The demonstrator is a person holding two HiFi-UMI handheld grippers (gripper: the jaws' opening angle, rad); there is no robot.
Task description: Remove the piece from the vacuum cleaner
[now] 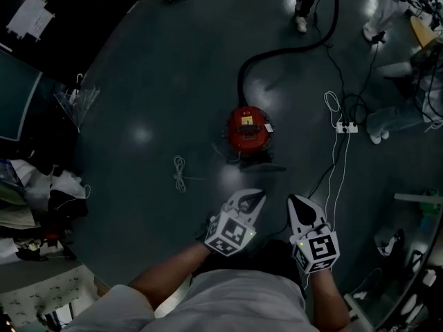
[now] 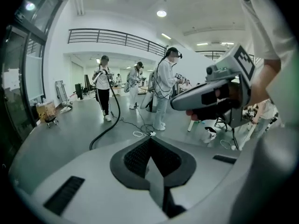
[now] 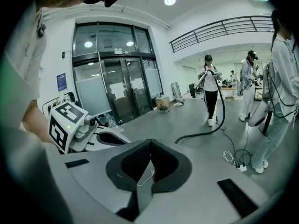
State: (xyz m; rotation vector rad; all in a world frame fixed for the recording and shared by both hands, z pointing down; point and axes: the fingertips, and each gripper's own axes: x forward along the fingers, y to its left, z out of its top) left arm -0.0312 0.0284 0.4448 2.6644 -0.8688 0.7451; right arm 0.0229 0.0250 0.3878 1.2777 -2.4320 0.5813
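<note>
A red canister vacuum cleaner (image 1: 249, 131) stands on the dark floor ahead of me, in the head view. Its black hose (image 1: 291, 47) curves away toward a standing person (image 1: 302, 5). My left gripper (image 1: 253, 198) hovers short of the vacuum, a little to its near side, with its jaws together and nothing between them. My right gripper (image 1: 297, 203) hangs beside it, also closed and empty. In the left gripper view the left gripper (image 2: 150, 139) points across the room, with the right gripper (image 2: 210, 97) at the right. In the right gripper view the right gripper (image 3: 149, 141) is shut.
A white power strip (image 1: 347, 126) with trailing cables lies right of the vacuum. A coiled white cord (image 1: 180, 175) lies to its left. Bags and clutter (image 1: 41, 199) line the left edge. Several people (image 2: 163, 85) stand farther off, one holding the hose (image 2: 110, 120).
</note>
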